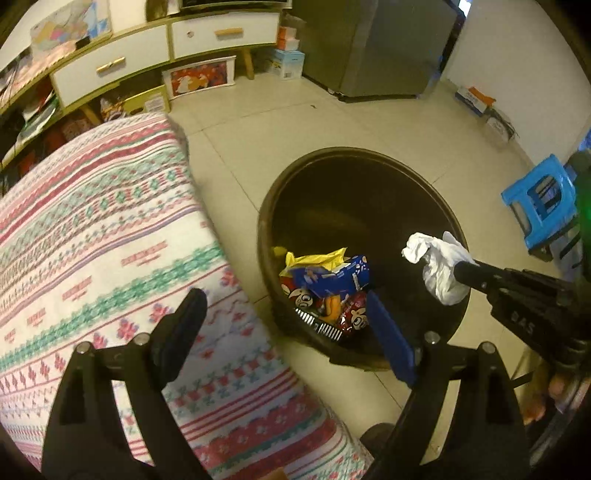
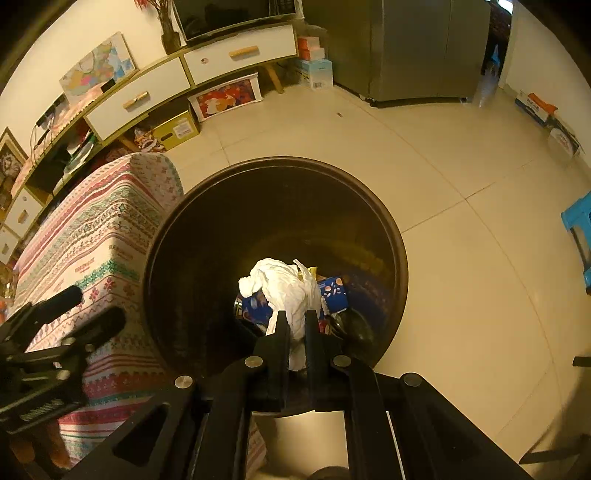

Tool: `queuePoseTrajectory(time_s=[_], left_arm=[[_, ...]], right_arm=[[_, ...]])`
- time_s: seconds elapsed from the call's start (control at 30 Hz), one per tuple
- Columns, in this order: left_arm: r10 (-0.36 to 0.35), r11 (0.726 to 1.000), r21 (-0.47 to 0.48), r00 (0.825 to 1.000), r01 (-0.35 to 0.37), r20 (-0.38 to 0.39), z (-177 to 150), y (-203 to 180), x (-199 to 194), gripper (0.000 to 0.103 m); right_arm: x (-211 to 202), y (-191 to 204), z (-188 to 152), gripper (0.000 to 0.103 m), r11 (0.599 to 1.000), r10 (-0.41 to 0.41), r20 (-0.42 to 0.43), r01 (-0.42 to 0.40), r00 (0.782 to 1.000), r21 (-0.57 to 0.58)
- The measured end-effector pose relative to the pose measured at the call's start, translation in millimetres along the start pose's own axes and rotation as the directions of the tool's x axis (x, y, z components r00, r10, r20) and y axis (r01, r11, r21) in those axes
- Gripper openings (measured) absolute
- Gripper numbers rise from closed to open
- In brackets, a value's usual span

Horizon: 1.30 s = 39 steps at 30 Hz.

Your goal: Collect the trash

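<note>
A dark brown round trash bin (image 1: pixel 332 153) (image 2: pixel 277 162) stands on the tiled floor. Crumpled snack wrappers (image 1: pixel 325 273) (image 2: pixel 334 291), blue, yellow and red, lie at its bottom. My right gripper (image 2: pixel 296 315) (image 1: pixel 465 271) is shut on a crumpled white tissue (image 2: pixel 284 284) (image 1: pixel 443 266), which it holds over the bin's mouth. My left gripper (image 1: pixel 284 295) (image 2: pixel 96 308) stands open and holds nothing. One of its fingers is over the patterned cloth and the other is over the bin's near rim.
A surface covered with a pink, green and white patterned cloth (image 1: pixel 92 240) (image 2: pixel 96 236) stands directly left of the bin. Behind are a low cabinet with white drawers (image 1: pixel 221 33), boxes and a grey fridge (image 1: pixel 388 48). A blue plastic stool (image 1: pixel 543 199) stands at the right.
</note>
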State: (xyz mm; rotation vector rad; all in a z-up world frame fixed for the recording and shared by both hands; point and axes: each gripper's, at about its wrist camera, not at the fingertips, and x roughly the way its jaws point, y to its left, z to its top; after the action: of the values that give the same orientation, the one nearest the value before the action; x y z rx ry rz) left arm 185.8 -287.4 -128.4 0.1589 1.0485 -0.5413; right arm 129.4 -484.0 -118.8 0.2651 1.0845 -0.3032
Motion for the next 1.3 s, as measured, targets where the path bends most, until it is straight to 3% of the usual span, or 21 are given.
queuePoseTrajectory(time_s=[0.1, 0.17, 0.23, 0.27, 0.4, 0.47, 0.5, 0.63, 0.73, 0.83, 0.97, 1.1, 1.2, 1.3], left_arm=[[0.003, 1.0, -0.029, 1.0, -0.003, 0.0, -8, 12, -9, 0.088], [0.018, 0.999, -0.046, 1.0, -0.018, 0.0, -14, 20, -16, 0.088], [0.033, 0.997, -0.065, 0.999, -0.033, -0.005, -20, 29, -23, 0.088], [0.042, 0.996, -0.08, 0.999, -0.043, -0.008, -25, 34, -29, 0.088], [0.097, 0.985, -0.147, 0.995, -0.095, 0.01, -50, 60, -65, 0.093], [0.133, 0.977, -0.168, 0.991, -0.128, 0.019, -64, 73, -84, 0.097], [0.163, 0.971, -0.183, 0.986, -0.154, 0.032, -73, 81, -100, 0.098], [0.264, 0.936, -0.261, 0.962, -0.237, 0.075, -104, 109, -152, 0.103], [0.337, 0.906, -0.309, 0.935, -0.289, 0.112, -122, 120, -188, 0.103], [0.407, 0.885, -0.32, 0.896, -0.338, 0.178, -142, 122, -224, 0.103], [0.468, 0.854, -0.359, 0.857, -0.376, 0.215, -170, 123, -242, 0.103], [0.475, 0.831, -0.422, 0.858, -0.363, 0.195, -186, 136, -245, 0.103], [0.505, 0.813, -0.441, 0.838, -0.382, 0.206, -195, 139, -250, 0.103], [0.506, 0.81, -0.446, 0.838, -0.381, 0.205, -201, 141, -251, 0.103]], right_arm=[[2, 4, 2, 0.009, 1.0, -0.023, 0.005, 0.023, 1.0, -0.015], [2, 8, 4, 0.018, 0.999, -0.046, 0.006, 0.046, 0.999, -0.012], [-1, 13, 3, 0.061, 0.998, -0.065, -0.004, 0.065, 0.998, 0.0], [-8, 18, 1, 0.068, 0.999, -0.045, 0.012, 0.044, 0.999, 0.005], [-34, 54, -6, 0.071, 0.996, 0.005, 0.01, -0.004, 1.0, -0.087], [-49, 75, -13, 0.079, 0.989, 0.006, 0.013, -0.004, 1.0, -0.145], [-56, 87, -17, 0.085, 0.985, 0.005, 0.013, -0.003, 1.0, -0.17], [-88, 129, -39, 0.087, 0.966, 0.03, 0.026, -0.023, 0.999, -0.256], [-118, 158, -61, 0.094, 0.947, 0.053, 0.09, -0.021, 0.995, -0.32], [-147, 179, -84, 0.102, 0.926, 0.101, 0.181, -0.026, 0.978, -0.376], [-171, 191, -112, 0.102, 0.905, 0.168, 0.293, -0.029, 0.941, -0.424], [-176, 212, -125, 0.102, 0.876, 0.226, 0.32, -0.049, 0.92, -0.48], [-180, 220, -134, 0.102, 0.853, 0.258, 0.342, -0.047, 0.904, -0.52], [-181, 226, -139, 0.102, 0.843, 0.269, 0.359, -0.038, 0.894, -0.537]])
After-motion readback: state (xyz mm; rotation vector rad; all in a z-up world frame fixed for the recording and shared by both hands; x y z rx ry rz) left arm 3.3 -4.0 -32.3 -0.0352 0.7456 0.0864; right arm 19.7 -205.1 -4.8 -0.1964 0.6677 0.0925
